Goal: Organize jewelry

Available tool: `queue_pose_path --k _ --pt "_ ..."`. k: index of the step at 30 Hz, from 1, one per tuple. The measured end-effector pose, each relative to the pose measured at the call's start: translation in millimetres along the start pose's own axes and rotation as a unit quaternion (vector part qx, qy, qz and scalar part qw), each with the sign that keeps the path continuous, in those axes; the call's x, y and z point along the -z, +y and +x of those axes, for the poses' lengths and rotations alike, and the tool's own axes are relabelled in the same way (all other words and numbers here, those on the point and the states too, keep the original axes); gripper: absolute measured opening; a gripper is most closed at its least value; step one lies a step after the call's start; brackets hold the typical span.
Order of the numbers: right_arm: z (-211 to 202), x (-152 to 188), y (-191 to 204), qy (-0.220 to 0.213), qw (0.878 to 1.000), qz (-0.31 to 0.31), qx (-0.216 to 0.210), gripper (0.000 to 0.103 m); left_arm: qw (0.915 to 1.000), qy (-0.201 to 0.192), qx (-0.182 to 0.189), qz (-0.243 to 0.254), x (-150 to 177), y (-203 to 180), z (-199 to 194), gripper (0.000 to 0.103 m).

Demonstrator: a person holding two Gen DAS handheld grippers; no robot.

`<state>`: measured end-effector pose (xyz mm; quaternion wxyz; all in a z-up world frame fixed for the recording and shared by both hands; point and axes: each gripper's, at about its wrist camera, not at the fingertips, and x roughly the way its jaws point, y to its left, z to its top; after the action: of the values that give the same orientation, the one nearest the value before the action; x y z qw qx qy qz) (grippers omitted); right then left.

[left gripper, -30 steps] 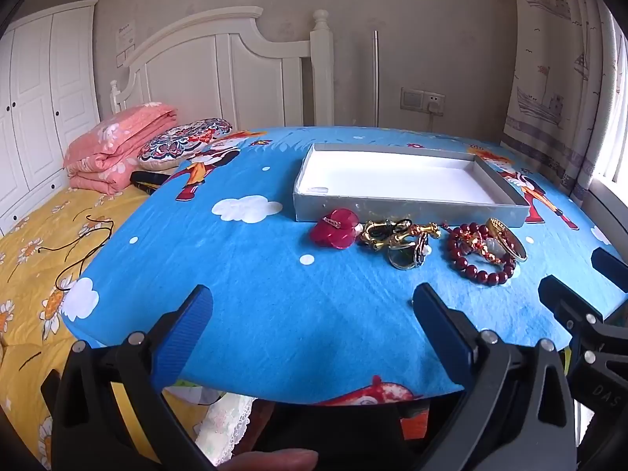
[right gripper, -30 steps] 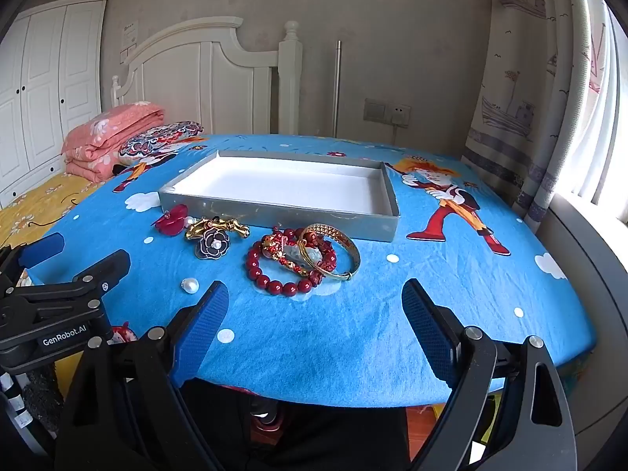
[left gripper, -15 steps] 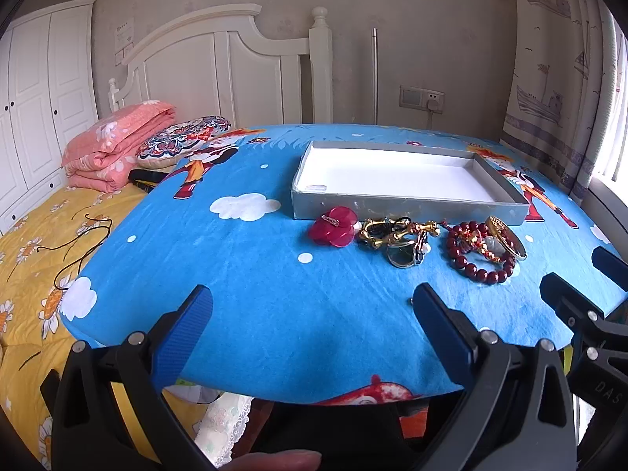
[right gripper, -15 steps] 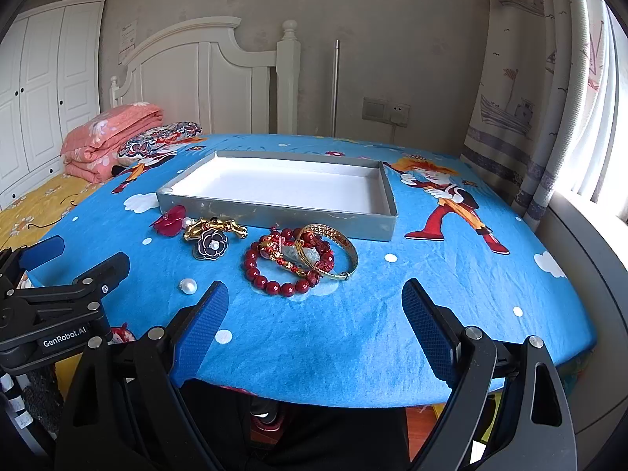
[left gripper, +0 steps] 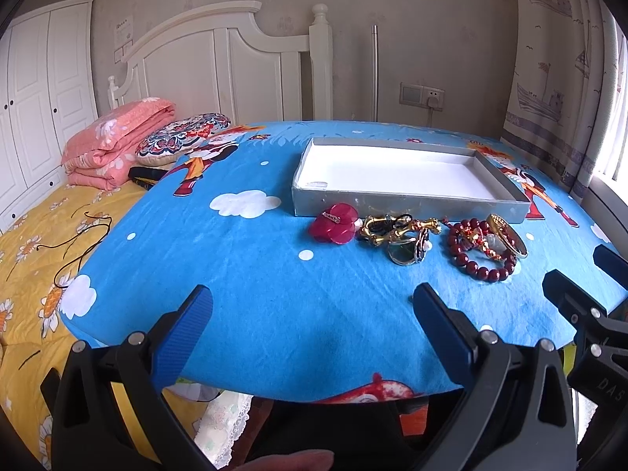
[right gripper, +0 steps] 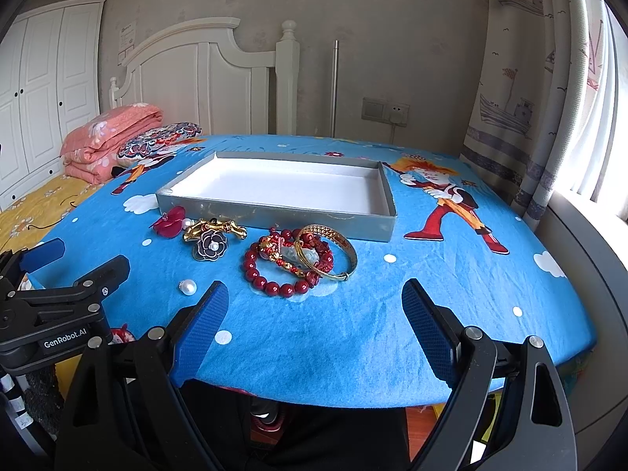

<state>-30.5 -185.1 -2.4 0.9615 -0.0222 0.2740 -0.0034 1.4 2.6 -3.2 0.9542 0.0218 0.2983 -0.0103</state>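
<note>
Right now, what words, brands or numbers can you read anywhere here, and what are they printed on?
"GenRobot.AI": white print on the left gripper body, right wrist view.
"DAS": partial letters, cut by the frame edge, on the right gripper body, left wrist view.
Paper notice on the wall above the headboard: too small to read.

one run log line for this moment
phase: pre-grasp | left gripper: open, empty | right gripper: open, empty | tray: empty | jewelry: on cloth beside tray

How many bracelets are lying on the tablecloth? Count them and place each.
3, overlapping in one pile before the grey box: dark red bead bracelet nearest, gold bangle to its right, red-and-gold strand with a pale stone across both. The tangle may hide more.
</note>
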Motion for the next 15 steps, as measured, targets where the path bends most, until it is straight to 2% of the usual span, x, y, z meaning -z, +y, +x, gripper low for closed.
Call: queue_pose_path --k 15 --pt "-1.8 0.8 -0.5 0.002 1.000 0.001 -0.002 0.085 1.0000 0.002 -0.006 -0.004 0.0 4.1 -0.1 0.099"
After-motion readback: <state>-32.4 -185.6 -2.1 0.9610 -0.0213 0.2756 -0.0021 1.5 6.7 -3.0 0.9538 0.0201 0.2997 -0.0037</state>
